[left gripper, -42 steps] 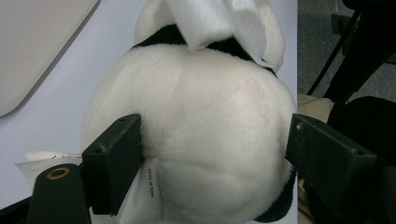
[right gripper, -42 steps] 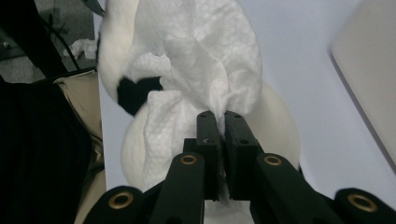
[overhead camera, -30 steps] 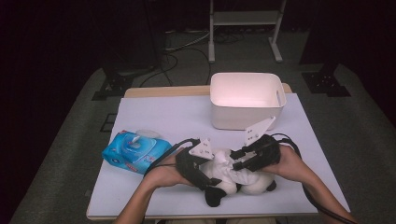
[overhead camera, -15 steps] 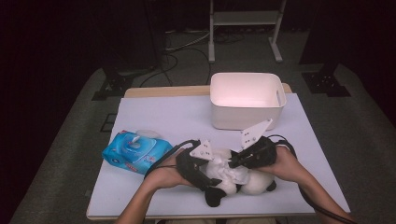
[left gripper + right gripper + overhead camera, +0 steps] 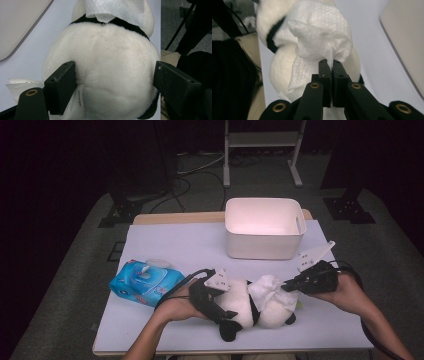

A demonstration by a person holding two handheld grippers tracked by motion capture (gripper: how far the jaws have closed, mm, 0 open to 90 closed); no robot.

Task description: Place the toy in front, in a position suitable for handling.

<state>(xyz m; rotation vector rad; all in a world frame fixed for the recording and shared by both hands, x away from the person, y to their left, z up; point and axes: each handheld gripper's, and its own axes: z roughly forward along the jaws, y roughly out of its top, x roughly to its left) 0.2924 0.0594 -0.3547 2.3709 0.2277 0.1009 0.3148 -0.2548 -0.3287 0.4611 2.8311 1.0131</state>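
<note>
A black-and-white panda plush (image 5: 245,309) lies on the table near its front edge. My left gripper (image 5: 226,309) is shut on the panda's white body (image 5: 107,62), one pad pressed into the fur on each side. A white wet wipe (image 5: 270,291) lies crumpled over the panda. My right gripper (image 5: 288,287) sits just right of the plush, jaws shut on a pinched corner of the wipe (image 5: 317,37). In the right gripper view the two fingertips (image 5: 331,63) meet with the wipe's cloth between them.
A white plastic bin (image 5: 263,227) stands behind the panda at the table's back right. A blue pack of wet wipes (image 5: 145,282) lies to the left. The pale table top (image 5: 175,245) has bare room in the middle and at the back left.
My right gripper has drawn away to the right from over the panda and has closed on the wipe, which now shows spread on the plush. The left gripper has stayed put.
</note>
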